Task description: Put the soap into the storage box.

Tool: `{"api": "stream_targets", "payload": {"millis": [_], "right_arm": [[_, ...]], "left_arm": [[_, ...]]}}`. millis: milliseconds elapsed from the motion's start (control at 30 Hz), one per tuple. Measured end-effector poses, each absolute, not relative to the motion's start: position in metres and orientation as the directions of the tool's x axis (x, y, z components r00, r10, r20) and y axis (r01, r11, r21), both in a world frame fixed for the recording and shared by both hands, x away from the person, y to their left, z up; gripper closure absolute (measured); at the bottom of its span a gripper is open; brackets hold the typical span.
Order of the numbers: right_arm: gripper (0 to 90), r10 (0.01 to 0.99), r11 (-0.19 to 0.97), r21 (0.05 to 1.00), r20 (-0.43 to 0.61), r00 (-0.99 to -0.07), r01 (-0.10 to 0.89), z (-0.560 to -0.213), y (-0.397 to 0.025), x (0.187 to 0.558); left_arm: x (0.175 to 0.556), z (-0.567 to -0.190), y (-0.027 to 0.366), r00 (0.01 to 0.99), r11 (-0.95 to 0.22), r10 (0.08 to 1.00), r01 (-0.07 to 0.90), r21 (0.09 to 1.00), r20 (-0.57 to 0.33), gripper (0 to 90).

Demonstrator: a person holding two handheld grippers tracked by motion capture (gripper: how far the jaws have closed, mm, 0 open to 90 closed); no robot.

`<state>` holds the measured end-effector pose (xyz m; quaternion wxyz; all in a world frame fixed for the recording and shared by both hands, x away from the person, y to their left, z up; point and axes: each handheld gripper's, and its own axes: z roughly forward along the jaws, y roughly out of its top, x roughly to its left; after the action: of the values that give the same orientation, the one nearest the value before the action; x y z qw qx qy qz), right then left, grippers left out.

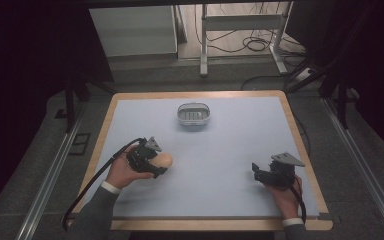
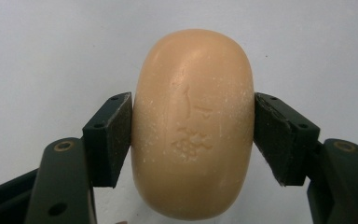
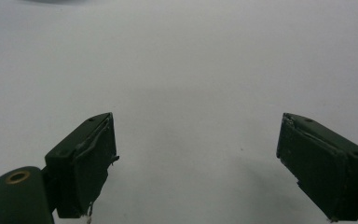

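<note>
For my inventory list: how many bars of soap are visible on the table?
1. The soap bar is at the table's near left, clamped between the left gripper's jaws. The soap dish at the far middle looks empty.

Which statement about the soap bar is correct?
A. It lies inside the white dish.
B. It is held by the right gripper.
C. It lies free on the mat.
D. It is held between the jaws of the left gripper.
D: the left gripper has both jaws pressed against the sides of the soap bar.
</note>
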<state>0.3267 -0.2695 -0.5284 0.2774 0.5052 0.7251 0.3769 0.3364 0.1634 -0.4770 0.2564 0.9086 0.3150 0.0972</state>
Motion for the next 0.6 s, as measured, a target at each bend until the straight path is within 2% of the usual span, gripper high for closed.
{"api": "stream_targets", "payload": {"millis": [600], "right_arm": [[12.0,0.942,0.204,0.826,-0.019,-0.336,0.526,-0.528,-0.270,0.327]], "left_arm": [[0.349,-0.470,0.162,0.777,-0.664,0.629,0.526,0.532,0.015,32.6]]}}
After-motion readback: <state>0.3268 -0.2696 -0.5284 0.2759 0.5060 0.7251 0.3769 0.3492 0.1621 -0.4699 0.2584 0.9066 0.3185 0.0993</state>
